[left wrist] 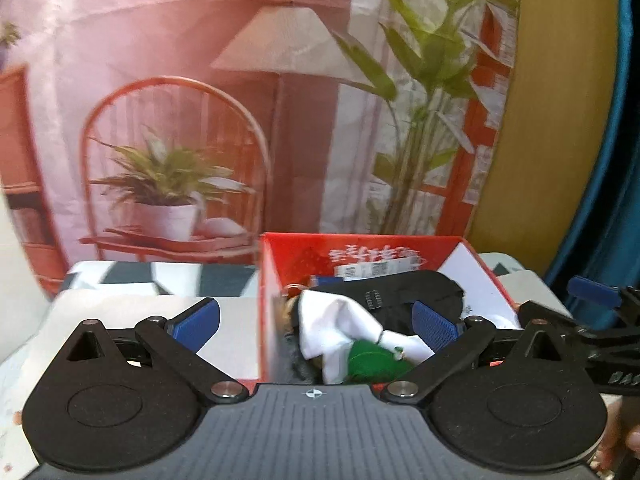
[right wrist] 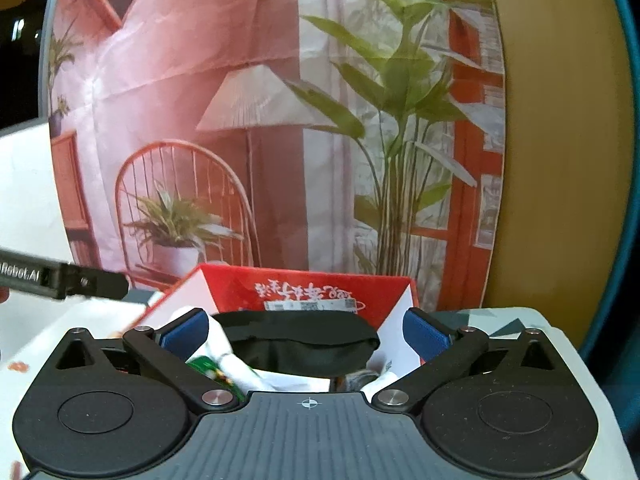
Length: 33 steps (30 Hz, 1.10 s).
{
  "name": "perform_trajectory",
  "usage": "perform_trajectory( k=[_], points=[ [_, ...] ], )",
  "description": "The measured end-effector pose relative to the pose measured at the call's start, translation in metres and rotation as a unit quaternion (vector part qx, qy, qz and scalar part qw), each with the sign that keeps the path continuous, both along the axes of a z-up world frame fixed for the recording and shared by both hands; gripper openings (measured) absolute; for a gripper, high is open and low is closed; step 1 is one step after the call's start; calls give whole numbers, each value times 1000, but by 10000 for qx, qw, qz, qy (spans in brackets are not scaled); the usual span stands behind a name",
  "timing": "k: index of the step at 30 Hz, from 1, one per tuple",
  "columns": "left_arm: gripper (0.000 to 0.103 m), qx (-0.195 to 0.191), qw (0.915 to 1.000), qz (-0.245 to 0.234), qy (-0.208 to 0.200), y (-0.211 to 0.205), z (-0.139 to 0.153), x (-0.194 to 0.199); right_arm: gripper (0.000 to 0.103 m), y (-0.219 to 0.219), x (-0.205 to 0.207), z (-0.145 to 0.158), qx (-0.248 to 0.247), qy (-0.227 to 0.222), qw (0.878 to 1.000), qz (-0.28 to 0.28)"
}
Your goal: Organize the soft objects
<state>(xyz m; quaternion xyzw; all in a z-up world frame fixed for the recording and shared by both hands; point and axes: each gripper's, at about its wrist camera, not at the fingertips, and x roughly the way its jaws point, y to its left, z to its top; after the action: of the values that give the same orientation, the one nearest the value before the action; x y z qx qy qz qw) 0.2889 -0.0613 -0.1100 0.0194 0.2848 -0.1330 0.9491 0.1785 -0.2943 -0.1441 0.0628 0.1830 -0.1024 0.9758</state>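
Observation:
A red cardboard box (left wrist: pixel 296 256) (right wrist: pixel 304 284) stands on the table and holds several soft things. Inside lie a black fabric piece (left wrist: pixel 404 294) (right wrist: pixel 304 340), a white cloth (left wrist: pixel 336 328) (right wrist: pixel 244 368) and a green item (left wrist: pixel 372 362) (right wrist: pixel 202 364). My left gripper (left wrist: pixel 316 324) hangs above the box's near left corner, jaws wide open, nothing between the blue pads (left wrist: pixel 198 322). My right gripper (right wrist: pixel 306 334) is over the box's near side, wide open and empty too. The right gripper's finger (left wrist: pixel 592 296) shows at the right edge of the left wrist view.
A printed backdrop (left wrist: pixel 200 120) of a room with plants and a lamp stands behind the box. The table (left wrist: pixel 120 320) carries a white and dark patterned cloth. A yellow and blue surface (left wrist: pixel 560 120) rises at the right. Part of the left gripper (right wrist: pixel 60 276) crosses the right wrist view.

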Motion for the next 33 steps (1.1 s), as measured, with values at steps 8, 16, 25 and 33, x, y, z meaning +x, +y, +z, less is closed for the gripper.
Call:
perform_trajectory(
  k=[8, 16, 25, 33],
  points=[
    [103, 228, 9985, 324, -383, 13, 31, -69, 103, 19, -39, 35, 267, -184, 9995, -6],
    [103, 217, 9960, 607, -625, 32, 50, -140, 103, 54, -82, 60, 80, -60, 9998, 177],
    [103, 91, 9931, 895, -753, 54, 70, -206, 103, 97, -137, 83, -229, -258, 9992, 204],
    [103, 81, 9885, 1113, -1022, 61, 89, -260, 103, 117, -184, 102, -263, -456, 9983, 231]
  ],
)
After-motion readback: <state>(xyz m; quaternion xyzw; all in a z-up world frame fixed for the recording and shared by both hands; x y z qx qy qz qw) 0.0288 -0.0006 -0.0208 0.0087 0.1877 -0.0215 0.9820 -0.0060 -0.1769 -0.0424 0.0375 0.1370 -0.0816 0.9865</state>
